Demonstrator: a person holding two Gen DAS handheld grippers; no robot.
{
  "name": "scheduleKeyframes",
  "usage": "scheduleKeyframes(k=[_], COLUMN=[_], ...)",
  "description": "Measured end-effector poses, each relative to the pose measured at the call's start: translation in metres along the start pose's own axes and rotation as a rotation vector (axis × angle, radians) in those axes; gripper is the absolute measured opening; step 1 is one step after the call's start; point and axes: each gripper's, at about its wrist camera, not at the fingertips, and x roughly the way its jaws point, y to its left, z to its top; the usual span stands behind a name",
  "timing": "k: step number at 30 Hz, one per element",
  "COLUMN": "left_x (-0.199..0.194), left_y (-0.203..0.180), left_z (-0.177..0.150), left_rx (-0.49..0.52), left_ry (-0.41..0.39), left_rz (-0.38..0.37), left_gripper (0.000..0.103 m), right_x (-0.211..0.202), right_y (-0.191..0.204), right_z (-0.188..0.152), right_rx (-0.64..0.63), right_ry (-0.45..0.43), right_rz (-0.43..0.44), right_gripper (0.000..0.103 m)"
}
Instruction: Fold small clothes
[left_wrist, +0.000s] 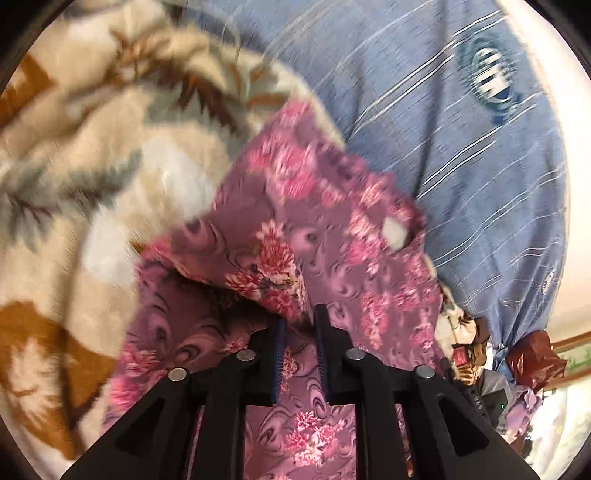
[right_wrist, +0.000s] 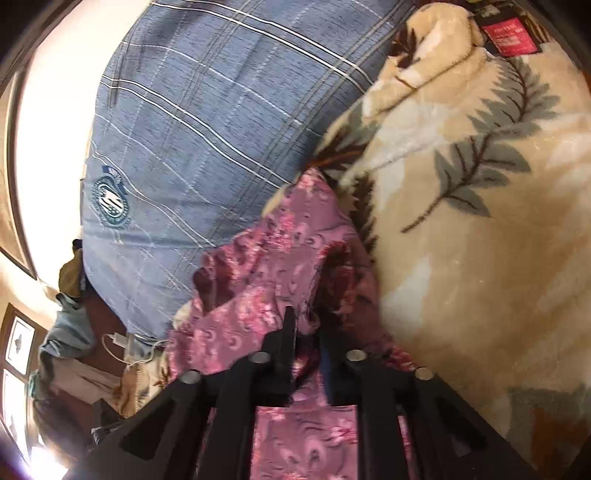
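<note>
Two tools, one garment (left_wrist: 314, 229) - mauve cloth printed with pink flowers, gripped from both ends.

From the left wrist: left tool (left_wrist: 300, 328) clenched on a raised fold of the garment, with fabric filling the narrow gap between the black fingers. Beyond the tips, lifted into a tented ridge and falling away on both sides, with a dark hollow under the left flap. Small white tag (left_wrist: 394, 232) showing near the cloth's far right edge. Much of this view smeared by blur.

From the right wrist: right tool (right_wrist: 308, 332) likewise clamped on bunched cloth, with a darker, shadowed pleat pressed between its fingers and more of the print spilling back under the frame.

Lying partly on a cream plush blanket (right_wrist: 461, 221) patterned with grey-green and brown leaves, partly against a blue striped pillow (right_wrist: 203, 129) bearing a round teal crest (right_wrist: 110, 201) - the far tip of the cloth just at the seam where blanket and pillow meet.

Red label (right_wrist: 509, 35) at the blanket's upper edge. White charger and cable (right_wrist: 118, 339) below the pillow, beside a heap of other clothes too dim to sort out.
</note>
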Motion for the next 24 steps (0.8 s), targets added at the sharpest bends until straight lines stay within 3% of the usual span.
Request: scheduleKeyframes(k=[2, 5, 7, 8, 10, 11, 12, 13, 15, 17, 19, 21, 24], left_x=[-0.024, -0.056, -0.061, -0.059, -0.038, -0.023, -0.007, 0.004, 0.017, 0.029, 0.034, 0.03, 0.005], left_y=[0.006, 0.018, 0.015, 0.014, 0.007, 0.003, -0.001, -0.006, -0.008, -0.002, 0.001, -0.004, -0.004], left_z=[0.002, 0.005, 0.012, 0.015, 0.029, 0.033, 0.035, 0.035, 0.031, 0.027, 0.023, 0.024, 0.019], left_rx=[-0.014, -0.038, 0.004, 0.03, 0.096, 0.119, 0.152, 0.185, 0.228, 0.229, 0.226, 0.237, 0.25], left_ry=[-0.061, -0.167, -0.206, -0.215, -0.162, -0.116, -0.066, -0.041, -0.043, -0.044, -0.051, -0.05, -0.076], left_rz=[0.004, -0.001, 0.046, 0.088, 0.163, 0.173, 0.204, 0.249, 0.339, 0.401, 0.419, 0.421, 0.378], left_gripper=[0.022, 0.028, 0.058, 0.06, 0.058, 0.056, 0.032, 0.008, 0.008, 0.009, 0.014, 0.013, 0.013], right_x=[0.006, 0.022, 0.029, 0.03, 0.035, 0.037, 0.039, 0.036, 0.015, 0.011, 0.037, 0.058, 0.034], right_y=[0.009, 0.02, 0.02, 0.02, 0.024, 0.028, 0.04, 0.051, 0.068, 0.07, 0.051, 0.031, 0.029], right_z=[0.003, 0.003, 0.004, 0.004, 0.008, 0.01, 0.013, 0.016, 0.024, 0.03, 0.032, 0.027, 0.019], right_rx=[-0.024, -0.068, -0.073, -0.073, -0.084, -0.111, -0.166, -0.207, -0.254, -0.271, -0.281, -0.26, -0.227], right_ry=[0.012, 0.047, 0.059, 0.063, 0.071, 0.08, 0.083, 0.058, -0.051, -0.1, -0.019, 0.1, 0.026], right_rz=[-0.003, -0.026, -0.034, -0.041, -0.053, -0.059, -0.072, -0.06, 0.014, 0.012, -0.144, -0.229, -0.175], right_gripper=[0.046, 0.047, 0.046, 0.044, 0.045, 0.029, 0.008, 0.007, 0.007, 0.007, 0.007, 0.01, 0.019])
